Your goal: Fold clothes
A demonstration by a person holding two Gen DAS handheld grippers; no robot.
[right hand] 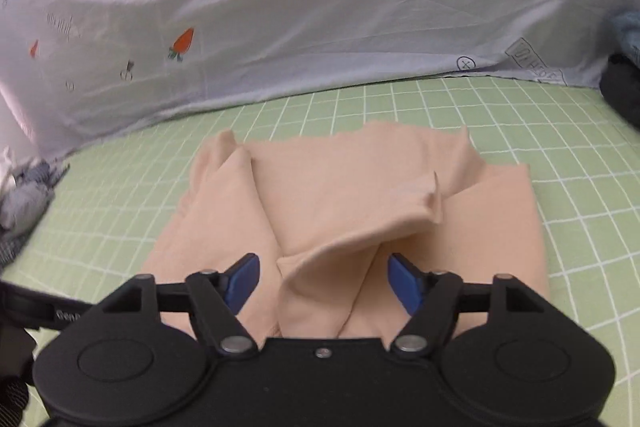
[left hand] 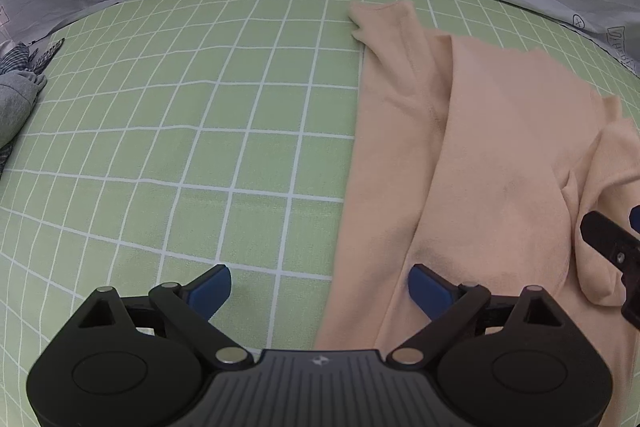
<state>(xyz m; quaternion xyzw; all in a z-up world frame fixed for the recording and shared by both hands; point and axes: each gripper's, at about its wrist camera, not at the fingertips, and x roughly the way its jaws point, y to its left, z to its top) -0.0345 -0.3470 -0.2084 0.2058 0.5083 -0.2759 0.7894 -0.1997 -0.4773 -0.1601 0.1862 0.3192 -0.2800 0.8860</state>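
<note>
A peach garment (left hand: 480, 155) lies partly folded on the green checked sheet (left hand: 200, 147), filling the right half of the left wrist view. My left gripper (left hand: 320, 289) is open over the garment's left edge, one blue pad above the sheet and the other above the cloth. In the right wrist view the same garment (right hand: 340, 195) lies with its sides folded inward and a raised fold running across the middle. My right gripper (right hand: 324, 281) is open, its blue pads on either side of a fold near the garment's near end. The right gripper's black finger (left hand: 608, 243) shows at the left wrist view's right edge.
A pale blue quilt (right hand: 320, 7) with small carrot prints bunches along the far side of the bed. Grey and checked clothes (left hand: 16, 83) are heaped at the left edge. A dark item (right hand: 620, 87) sits at the far right. Bare green sheet (right hand: 592, 187) flanks the garment.
</note>
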